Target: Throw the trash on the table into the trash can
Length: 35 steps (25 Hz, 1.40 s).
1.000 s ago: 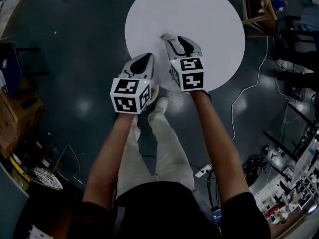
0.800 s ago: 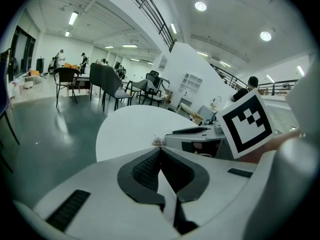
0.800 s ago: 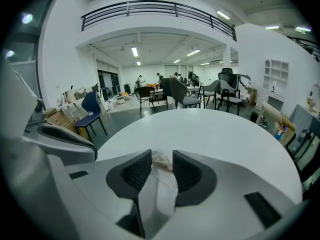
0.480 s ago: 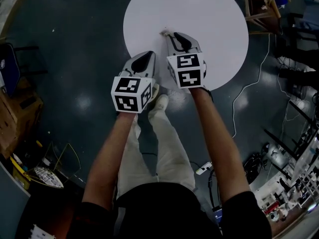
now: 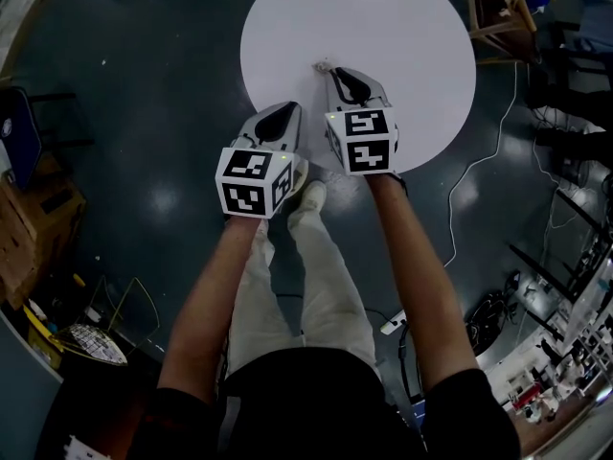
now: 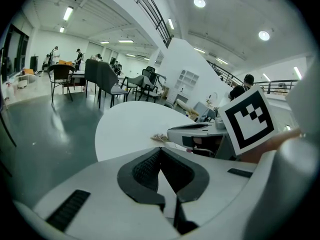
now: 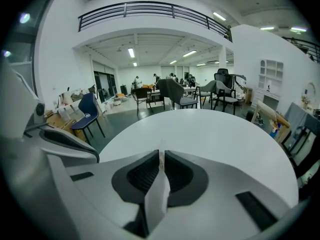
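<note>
A small crumpled scrap of paper (image 5: pixel 322 66) lies on the round white table (image 5: pixel 383 27) at the tip of my right gripper (image 5: pixel 329 69). In the right gripper view the jaws have just been closing and now pinch a pale strip of that paper (image 7: pixel 158 194) between the pads. My left gripper (image 5: pixel 287 109) hovers at the table's near edge, left of the right one, with its tips together and nothing held. The left gripper view shows the scrap (image 6: pixel 160 137) under the right gripper (image 6: pixel 192 133). No trash can is identifiable in any view.
A wooden stool frame (image 5: pixel 493 12) stands beyond the table on the right. A white cable (image 5: pixel 479 171) runs over the dark floor. Cardboard boxes (image 5: pixel 29 228) and a wire basket (image 5: pixel 91 343) sit at the left. A blue chair (image 7: pixel 87 115) stands behind the table.
The right gripper's jaws have closed onto the paper scrap at the table. Both hands stayed nearly in place.
</note>
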Each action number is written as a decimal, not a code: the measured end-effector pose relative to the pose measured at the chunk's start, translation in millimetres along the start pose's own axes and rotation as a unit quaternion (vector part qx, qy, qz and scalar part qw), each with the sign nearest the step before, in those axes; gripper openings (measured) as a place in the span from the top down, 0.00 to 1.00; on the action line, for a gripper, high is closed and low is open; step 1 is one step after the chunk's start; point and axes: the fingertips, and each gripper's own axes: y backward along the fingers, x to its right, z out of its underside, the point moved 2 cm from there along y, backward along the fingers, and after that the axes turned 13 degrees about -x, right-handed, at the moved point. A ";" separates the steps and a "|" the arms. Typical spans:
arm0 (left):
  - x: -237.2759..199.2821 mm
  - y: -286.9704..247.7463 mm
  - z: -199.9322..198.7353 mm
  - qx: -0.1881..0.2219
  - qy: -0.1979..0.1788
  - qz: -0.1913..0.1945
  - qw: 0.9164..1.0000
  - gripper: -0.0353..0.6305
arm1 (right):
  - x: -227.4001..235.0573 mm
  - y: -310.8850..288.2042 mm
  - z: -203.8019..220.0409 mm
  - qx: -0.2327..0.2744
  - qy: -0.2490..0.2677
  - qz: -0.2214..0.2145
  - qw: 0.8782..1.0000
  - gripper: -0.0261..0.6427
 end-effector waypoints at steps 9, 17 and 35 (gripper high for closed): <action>9.8 12.2 0.7 0.002 -0.010 0.010 1.000 0.94 | -6.5 14.7 5.1 0.000 -0.007 0.006 1.000 0.91; -2.1 15.2 0.4 0.004 -0.004 0.006 1.000 0.94 | -11.4 -0.3 4.1 -0.014 -0.005 0.008 1.000 0.78; -11.2 10.9 9.6 0.002 0.008 0.003 1.000 0.94 | -10.2 -12.0 7.9 -0.025 0.005 0.038 0.999 0.93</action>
